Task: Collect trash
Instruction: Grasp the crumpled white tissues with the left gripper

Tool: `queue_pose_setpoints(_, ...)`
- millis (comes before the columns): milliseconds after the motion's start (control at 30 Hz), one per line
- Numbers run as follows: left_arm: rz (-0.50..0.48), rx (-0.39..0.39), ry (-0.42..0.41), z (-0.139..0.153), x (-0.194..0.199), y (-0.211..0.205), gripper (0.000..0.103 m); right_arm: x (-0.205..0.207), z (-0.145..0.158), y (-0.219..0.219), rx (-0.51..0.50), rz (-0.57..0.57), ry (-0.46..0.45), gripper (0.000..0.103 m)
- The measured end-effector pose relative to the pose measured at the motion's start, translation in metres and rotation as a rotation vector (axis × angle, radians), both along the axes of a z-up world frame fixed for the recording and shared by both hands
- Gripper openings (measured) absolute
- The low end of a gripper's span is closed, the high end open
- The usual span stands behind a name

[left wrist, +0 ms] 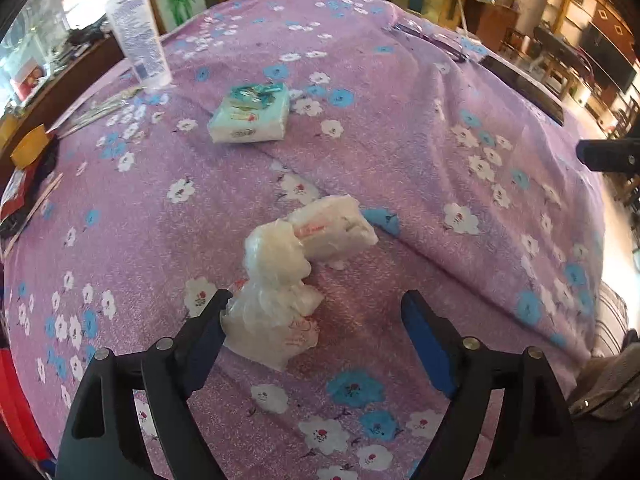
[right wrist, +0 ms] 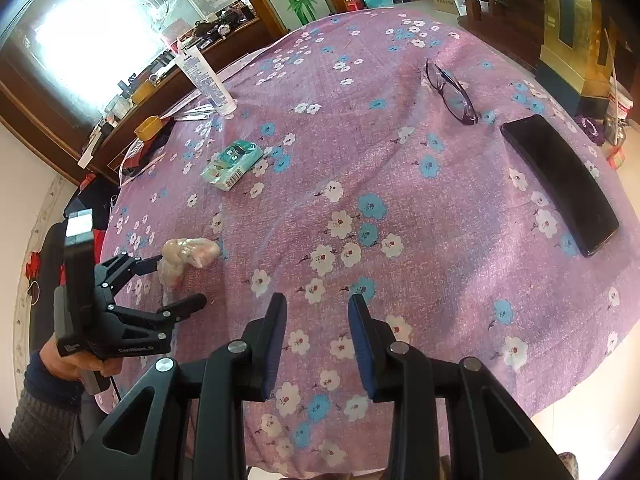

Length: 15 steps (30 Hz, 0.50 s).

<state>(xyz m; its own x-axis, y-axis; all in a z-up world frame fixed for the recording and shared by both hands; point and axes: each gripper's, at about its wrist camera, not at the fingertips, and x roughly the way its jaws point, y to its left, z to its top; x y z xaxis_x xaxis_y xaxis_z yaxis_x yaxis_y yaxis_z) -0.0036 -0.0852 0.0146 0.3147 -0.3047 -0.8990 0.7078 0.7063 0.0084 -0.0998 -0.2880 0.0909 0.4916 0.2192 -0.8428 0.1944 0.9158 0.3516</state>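
Note:
Crumpled clear-and-white plastic wrappers [left wrist: 280, 276] lie in a small heap on the purple floral tablecloth [left wrist: 400, 140]. My left gripper [left wrist: 318, 298] stands open over the heap's near end; the left finger [left wrist: 208, 328] touches the plastic and the right finger is well clear of it. In the right wrist view the same heap [right wrist: 192, 254] sits near the table's left edge with the left gripper [right wrist: 180, 280], held by a hand, straddling its lower part. My right gripper [right wrist: 317, 300] hovers above bare cloth near the front edge, open by a narrow gap with nothing between its fingers.
A teal tissue pack [right wrist: 232, 164] lies mid-table, and a white tube [right wrist: 204, 80] stands at the far left. Glasses [right wrist: 452, 94] and a black phone [right wrist: 560, 184] rest on the right side. A yellow dish [right wrist: 148, 126] and clutter sit beyond the left edge.

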Motion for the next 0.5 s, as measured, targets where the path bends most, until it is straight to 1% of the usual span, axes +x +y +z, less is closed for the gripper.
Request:
queue_pose_setpoints(200,0.13,-0.138,0.044,0.006,0.017,0.013,0.077,0.0,0.001,0.003,0.006,0.003,-0.001,0.034)
queue_pose_setpoints(233,0.159,-0.161,0.052,0.005,0.022,0.015,0.074,0.0,0.001,0.005,0.009,0.007,-0.001,0.034)
queue_pose_setpoints(267,0.195,-0.174,0.058,0.003,0.028,0.017,0.063,0.001,0.001,0.007,0.011,0.012,-0.003,0.034)
queue_pose_setpoints(300,0.218,-0.174,0.058,0.002,0.032,0.018,0.055,0.002,0.001,0.011,0.011,0.023,-0.004,0.034)
queue_pose_setpoints(333,0.244,-0.176,0.059,0.001,0.035,0.019,0.051,0.003,0.0,0.013,0.011,0.03,-0.004,0.034)
queue_pose_setpoints(367,0.269,-0.182,0.056,0.001,0.038,0.021,0.038,0.005,0.0,0.015,0.013,0.037,-0.003,0.034)
queue_pose_setpoints(400,0.297,-0.185,0.06,0.001,0.04,0.023,0.035,0.006,-0.001,0.017,0.019,0.043,-0.004,0.034)
queue_pose_setpoints(433,0.333,-0.195,0.066,0.002,0.042,0.027,0.033,0.009,-0.001,0.019,0.025,0.051,-0.006,0.034)
queue_pose_setpoints(500,0.382,-0.187,0.044,0.004,0.039,0.03,0.031,0.018,-0.001,0.022,0.031,0.062,-0.008,0.034)
